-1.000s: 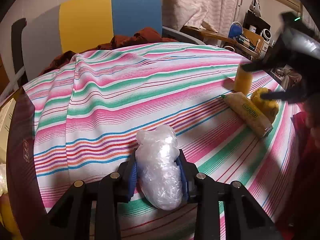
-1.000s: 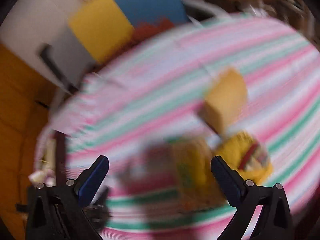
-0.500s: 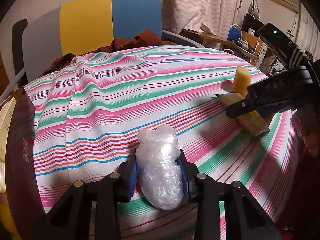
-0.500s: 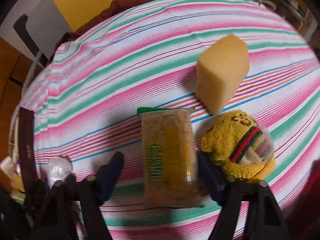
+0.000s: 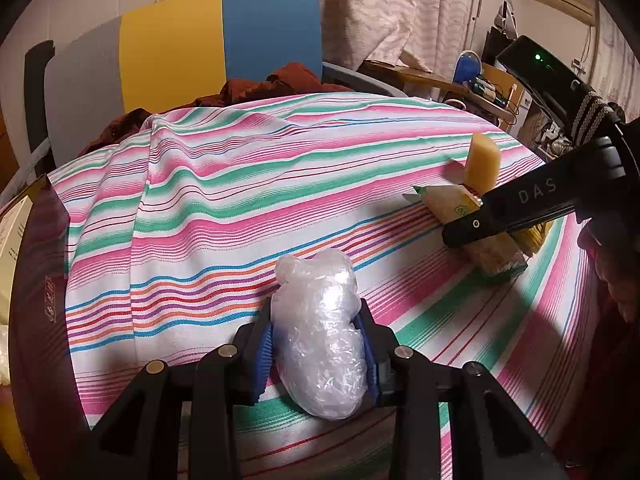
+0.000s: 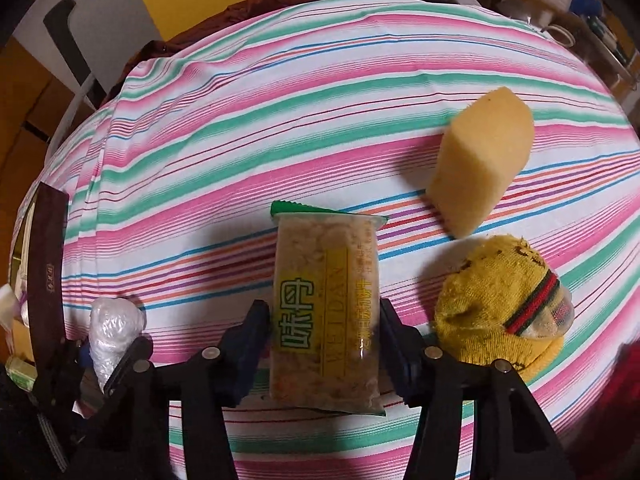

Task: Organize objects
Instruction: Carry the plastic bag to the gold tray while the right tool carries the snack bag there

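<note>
My left gripper [image 5: 318, 350] is shut on a crumpled clear plastic bundle [image 5: 320, 332], low over the near part of the striped tablecloth [image 5: 224, 216]. In the right wrist view, a snack packet [image 6: 326, 312] with a yellow label lies lengthwise between the pads of my right gripper [image 6: 325, 334], which press its two sides. A yellow sponge block [image 6: 480, 168] stands behind it to the right. A yellow knit sock ball [image 6: 500, 312] sits right of the packet. The left gripper [image 6: 114, 344] and its bundle [image 6: 112, 326] show at the lower left.
A chair [image 5: 180, 52] with a yellow and blue back stands behind the table, with red-brown cloth [image 5: 256, 88] on it. A dark brown box [image 6: 48, 264] lies along the left edge. A cluttered desk [image 5: 480, 84] is at the back right. A hand [image 5: 616, 280] holds the right gripper.
The right gripper came down over the snack packet and its fingers narrowed from wide apart onto the packet's sides. The left gripper and its plastic bundle stayed put.
</note>
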